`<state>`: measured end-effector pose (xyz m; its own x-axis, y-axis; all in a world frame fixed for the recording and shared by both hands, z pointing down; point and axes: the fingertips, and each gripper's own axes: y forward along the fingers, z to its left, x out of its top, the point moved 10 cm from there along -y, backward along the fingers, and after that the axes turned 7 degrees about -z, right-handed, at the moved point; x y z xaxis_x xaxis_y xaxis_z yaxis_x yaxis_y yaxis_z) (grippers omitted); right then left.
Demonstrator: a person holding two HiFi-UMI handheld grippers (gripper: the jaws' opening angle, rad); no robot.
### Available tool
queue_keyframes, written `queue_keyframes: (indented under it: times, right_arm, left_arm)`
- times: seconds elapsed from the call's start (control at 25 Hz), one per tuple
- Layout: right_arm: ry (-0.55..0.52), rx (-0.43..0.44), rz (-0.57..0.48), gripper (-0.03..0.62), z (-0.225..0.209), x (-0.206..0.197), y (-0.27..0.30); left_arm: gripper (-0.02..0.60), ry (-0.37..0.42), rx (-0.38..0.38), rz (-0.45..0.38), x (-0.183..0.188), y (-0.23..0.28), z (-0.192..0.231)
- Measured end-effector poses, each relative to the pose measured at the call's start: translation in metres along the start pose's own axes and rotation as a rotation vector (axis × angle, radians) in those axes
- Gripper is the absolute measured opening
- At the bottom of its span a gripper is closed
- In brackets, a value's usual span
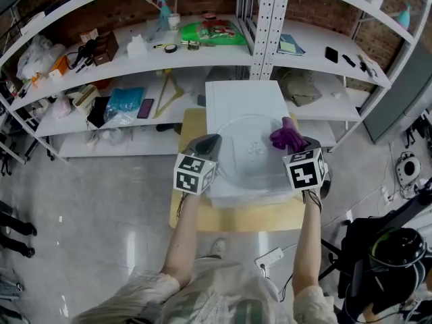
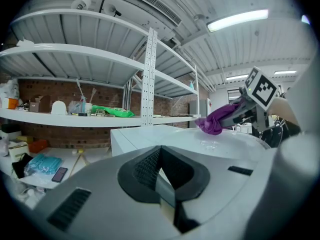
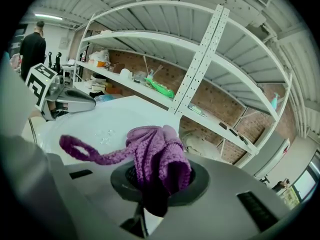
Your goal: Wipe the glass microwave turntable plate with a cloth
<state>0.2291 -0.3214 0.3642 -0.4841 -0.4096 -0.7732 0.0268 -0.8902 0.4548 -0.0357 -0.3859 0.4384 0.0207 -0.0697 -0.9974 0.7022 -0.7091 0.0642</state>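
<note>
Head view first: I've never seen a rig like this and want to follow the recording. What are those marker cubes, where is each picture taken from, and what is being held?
There is no robot here. A person holds a two-jaw gripper in each hand, and the cubes with square markers are part of those tools. The head view comes from a camera on the person's head, looking steeply down. The other two pictures come from cameras riding on each gripper, looking along its jaws.

A round glass plate lies on a white box, which sits on a tan table. The right gripper is shut on a purple cloth, held at the plate's right side. The left gripper appears to clamp the plate's left rim, probably to steady it.
</note>
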Motion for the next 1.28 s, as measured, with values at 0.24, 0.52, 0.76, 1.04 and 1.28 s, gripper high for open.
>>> queue_keyframes:
  times: [0.24, 0.52, 0.76, 1.04, 1.28]
  right_arm:
    - [0.008, 0.022, -0.011, 0.051, 0.009, -0.006, -0.01]
    - [-0.013, 0.028, -0.027, 0.051, 0.04, -0.021, -0.059]
    - [-0.047, 0.035, -0.019, 0.051, 0.055, -0.032, -0.087]
    - [0.001, 0.022, -0.066, 0.051, 0.053, -0.033, -0.09]
    - [0.046, 0.059, -0.142, 0.051, 0.047, -0.02, -0.079]
  left_arm:
    - [0.002, 0.012, 0.006, 0.006, -0.001, 0.001, 0.0]
    - [0.002, 0.015, 0.01, 0.005, -0.001, 0.0, 0.0]
    - [0.002, 0.025, 0.018, 0.005, -0.002, 0.0, -0.001]
    - [0.002, 0.02, 0.021, 0.002, -0.003, -0.001, -0.002]
    - [0.002, 0.003, 0.016, -0.017, -0.004, -0.002, -0.001]
